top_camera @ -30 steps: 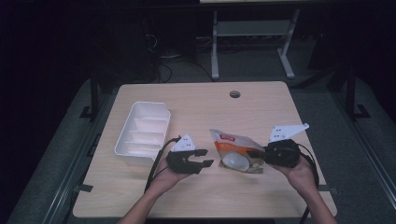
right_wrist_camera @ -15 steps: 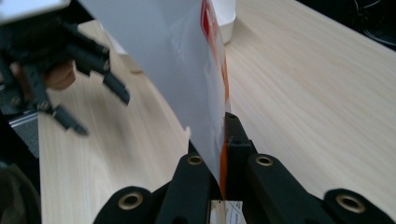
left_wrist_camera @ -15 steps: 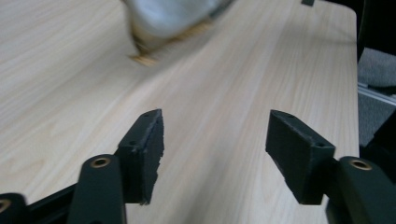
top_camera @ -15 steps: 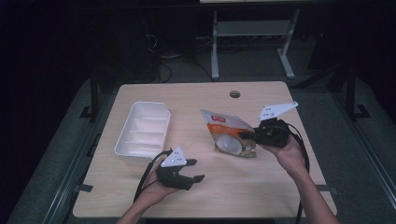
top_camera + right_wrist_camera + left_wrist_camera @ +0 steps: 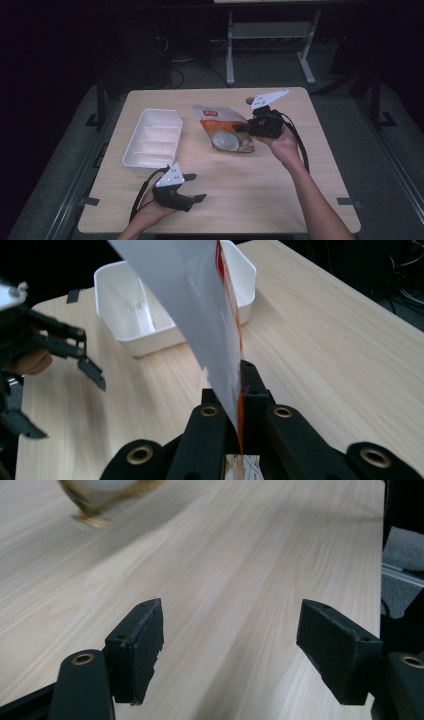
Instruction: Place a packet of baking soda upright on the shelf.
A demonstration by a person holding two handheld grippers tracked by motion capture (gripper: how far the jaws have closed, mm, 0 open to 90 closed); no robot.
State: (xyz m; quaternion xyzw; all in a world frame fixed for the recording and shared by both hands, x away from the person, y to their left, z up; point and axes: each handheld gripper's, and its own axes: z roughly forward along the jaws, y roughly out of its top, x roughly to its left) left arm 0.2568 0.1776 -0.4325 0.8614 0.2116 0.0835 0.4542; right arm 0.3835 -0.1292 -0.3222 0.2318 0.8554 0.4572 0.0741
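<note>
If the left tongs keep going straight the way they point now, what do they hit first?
Probably nothing: the open left tongs face bare table. The snack bag sits off to the side, though depth is hard to judge.

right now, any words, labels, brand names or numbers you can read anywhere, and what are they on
None can be read.
Snack pouch, pinched in the right gripper: a red label patch near its top edge carries white marks, too small and blurred to read.
White tray: no print to be seen.
Left gripper, jaws open over the table: no legible marking.
</note>
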